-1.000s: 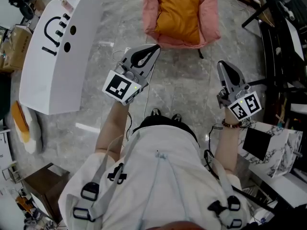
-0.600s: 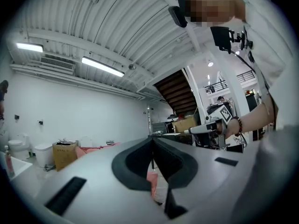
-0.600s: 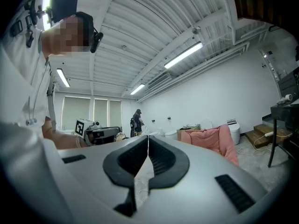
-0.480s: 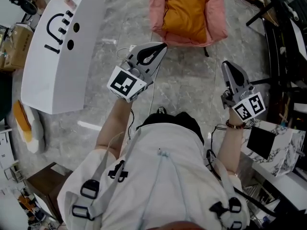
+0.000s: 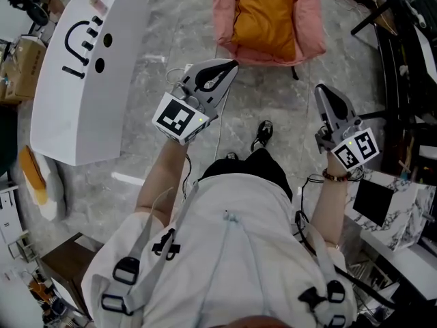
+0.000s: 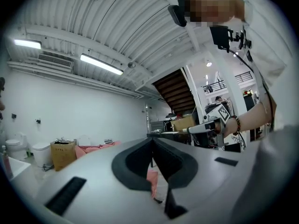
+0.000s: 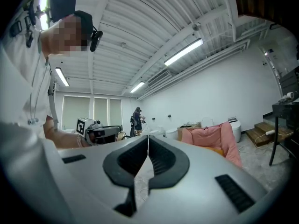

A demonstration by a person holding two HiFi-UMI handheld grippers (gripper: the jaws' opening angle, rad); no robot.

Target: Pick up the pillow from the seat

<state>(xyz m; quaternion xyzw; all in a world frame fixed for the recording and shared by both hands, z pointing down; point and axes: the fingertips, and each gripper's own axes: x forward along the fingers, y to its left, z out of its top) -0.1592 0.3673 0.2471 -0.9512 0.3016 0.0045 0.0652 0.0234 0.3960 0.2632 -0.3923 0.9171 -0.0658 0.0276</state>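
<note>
An orange pillow (image 5: 265, 16) lies on the seat of a pink padded chair (image 5: 308, 26) at the top of the head view. The same chair (image 7: 212, 139) shows at mid-right in the right gripper view, with a strip of the pillow (image 7: 216, 150) on its seat. My left gripper (image 5: 232, 65) is shut and empty, held in the air a short way in front of the chair. My right gripper (image 5: 318, 89) is also shut and empty, further right and nearer my body. In the left gripper view the jaws meet, with a bit of the pink chair (image 6: 152, 178) below them.
A white board with a black smiley face (image 5: 82, 67) stands at left. A black frame and cables (image 5: 399, 53) fill the right edge, with a marble-patterned box (image 5: 396, 207) below. A cardboard box (image 6: 62, 154) sits far off. My shoe (image 5: 262, 134) steps onto the marble floor.
The chair has come a little closer and shifted right in the head view. My right foot has stepped forward. Both grippers stay shut and held up.
</note>
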